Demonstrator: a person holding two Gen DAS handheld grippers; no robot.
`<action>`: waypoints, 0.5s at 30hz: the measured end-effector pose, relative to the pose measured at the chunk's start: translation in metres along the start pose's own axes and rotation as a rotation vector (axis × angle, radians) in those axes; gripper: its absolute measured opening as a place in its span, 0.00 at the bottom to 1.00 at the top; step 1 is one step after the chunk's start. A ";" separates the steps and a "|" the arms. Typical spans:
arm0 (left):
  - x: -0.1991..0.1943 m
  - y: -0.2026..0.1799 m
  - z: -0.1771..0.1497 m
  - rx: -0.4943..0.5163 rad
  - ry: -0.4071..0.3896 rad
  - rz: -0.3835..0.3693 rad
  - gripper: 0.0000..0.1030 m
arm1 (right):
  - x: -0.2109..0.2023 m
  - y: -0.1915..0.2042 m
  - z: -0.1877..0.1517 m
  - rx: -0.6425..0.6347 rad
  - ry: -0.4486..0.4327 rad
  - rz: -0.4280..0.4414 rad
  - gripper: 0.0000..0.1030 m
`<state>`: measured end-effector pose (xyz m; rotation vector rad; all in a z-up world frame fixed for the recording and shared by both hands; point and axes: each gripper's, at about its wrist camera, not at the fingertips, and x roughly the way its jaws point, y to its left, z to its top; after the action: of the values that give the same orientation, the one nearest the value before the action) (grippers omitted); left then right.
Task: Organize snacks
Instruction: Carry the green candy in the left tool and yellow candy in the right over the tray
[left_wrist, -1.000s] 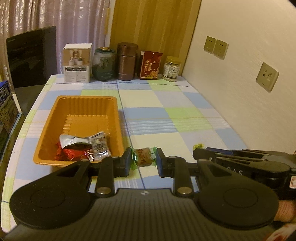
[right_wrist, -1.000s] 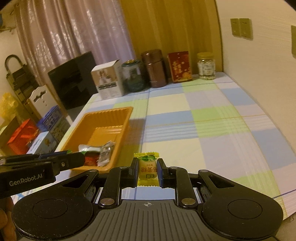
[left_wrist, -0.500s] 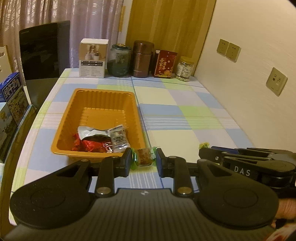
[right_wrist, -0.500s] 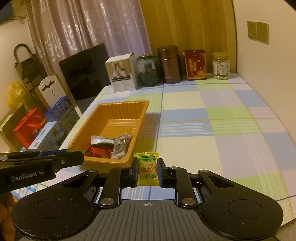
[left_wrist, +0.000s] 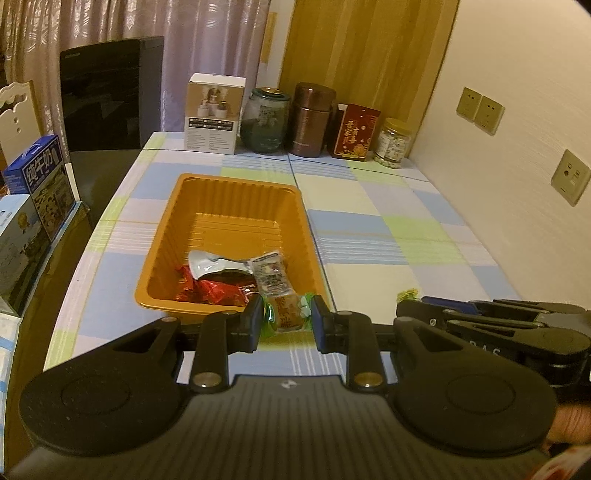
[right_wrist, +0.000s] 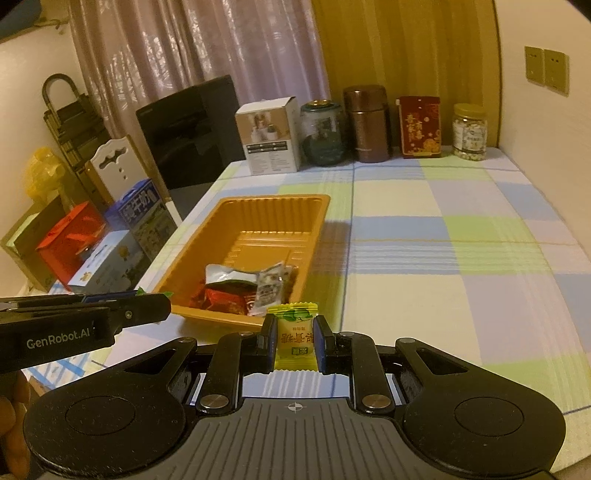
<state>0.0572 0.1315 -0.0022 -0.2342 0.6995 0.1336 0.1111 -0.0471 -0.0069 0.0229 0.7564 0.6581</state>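
The left gripper (left_wrist: 286, 319) clasped a green-wrapped candy (left_wrist: 285, 314) at the near rim of an orange tray (left_wrist: 236, 192) holding snack packets (left_wrist: 236, 275). The right gripper (right_wrist: 295, 341) gripped a yellow candy (right_wrist: 294, 334) beside the tray on the checked tablecloth (right_wrist: 461, 258).

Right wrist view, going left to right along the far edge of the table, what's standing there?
White cardboard box → dark green glass jar → brown metal canister → red printed box → clear plastic jar with a yellow lid.
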 end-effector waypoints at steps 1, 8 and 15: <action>0.000 0.002 0.001 -0.003 0.000 0.002 0.24 | 0.002 0.002 0.001 -0.003 0.001 0.002 0.20; 0.003 0.015 0.004 -0.017 0.000 0.016 0.24 | 0.013 0.013 0.007 -0.024 0.005 0.017 0.20; 0.011 0.027 0.010 -0.025 0.004 0.029 0.24 | 0.028 0.022 0.013 -0.038 0.014 0.028 0.20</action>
<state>0.0657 0.1609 -0.0065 -0.2485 0.7051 0.1692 0.1225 -0.0112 -0.0088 -0.0057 0.7583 0.6999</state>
